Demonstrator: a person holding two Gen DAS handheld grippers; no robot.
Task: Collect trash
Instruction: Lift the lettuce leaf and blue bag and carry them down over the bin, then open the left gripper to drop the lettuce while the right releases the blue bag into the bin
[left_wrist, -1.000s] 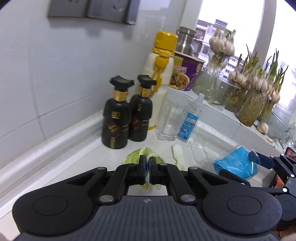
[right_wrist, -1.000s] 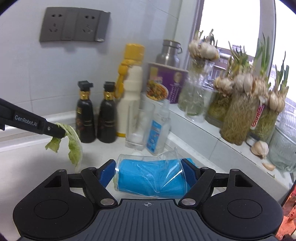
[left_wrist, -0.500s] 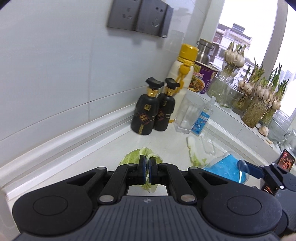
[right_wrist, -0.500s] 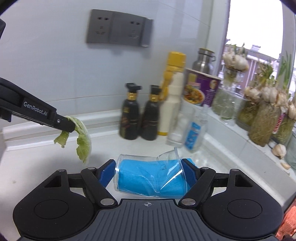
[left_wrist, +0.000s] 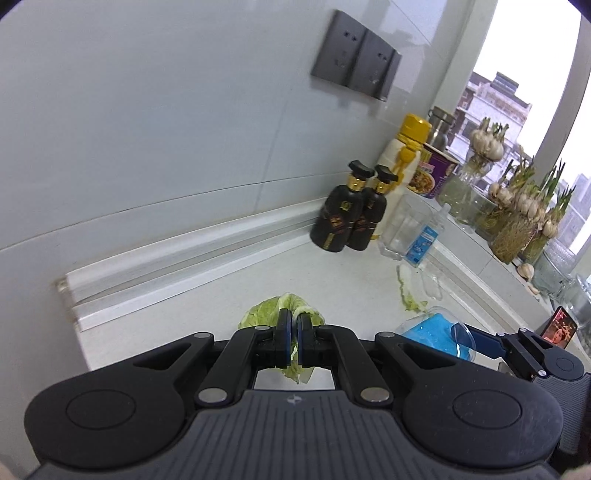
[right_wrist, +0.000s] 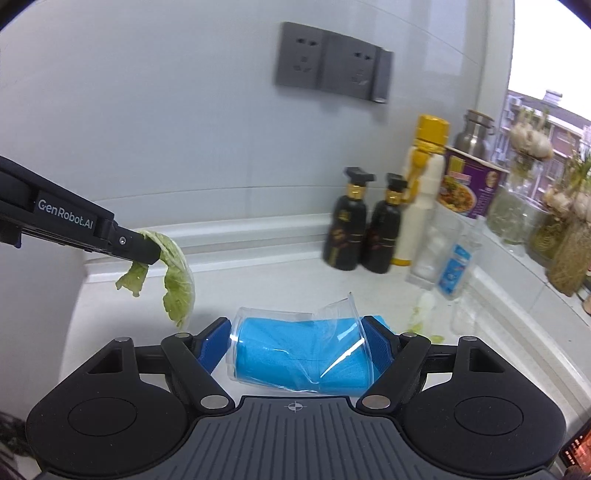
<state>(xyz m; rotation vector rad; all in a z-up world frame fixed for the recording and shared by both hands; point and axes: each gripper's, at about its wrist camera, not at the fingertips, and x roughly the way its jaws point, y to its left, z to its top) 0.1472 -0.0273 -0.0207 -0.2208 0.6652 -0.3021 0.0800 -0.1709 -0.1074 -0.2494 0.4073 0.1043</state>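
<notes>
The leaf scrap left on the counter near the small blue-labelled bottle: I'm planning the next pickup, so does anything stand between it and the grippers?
Nothing on the counter blocks the leaf scrap. But both grippers are full: the left gripper pinches a lettuce leaf, and the right gripper holds a crushed cup.

Wall tiles (right_wrist: 147, 110): glossy, smooth, pale.
Counter (left_wrist: 295, 273): white, smooth, faintly speckled.
Socket plate (right_wrist: 332, 61): grey matt plastic.
Two bottles (right_wrist: 364, 236): black, glossy, gold collars.
Cup (right_wrist: 299, 354): clear thin plastic, crumpled; blue sheet material seen inside.
Cabbage leaf (right_wrist: 177, 273): limp, wrinkled.
Flask (right_wrist: 474, 131): brushed metal.
Left gripper (left_wrist: 294, 332), right gripper (right_wrist: 299, 349): black matt plastic, blue textured pads.
</notes>
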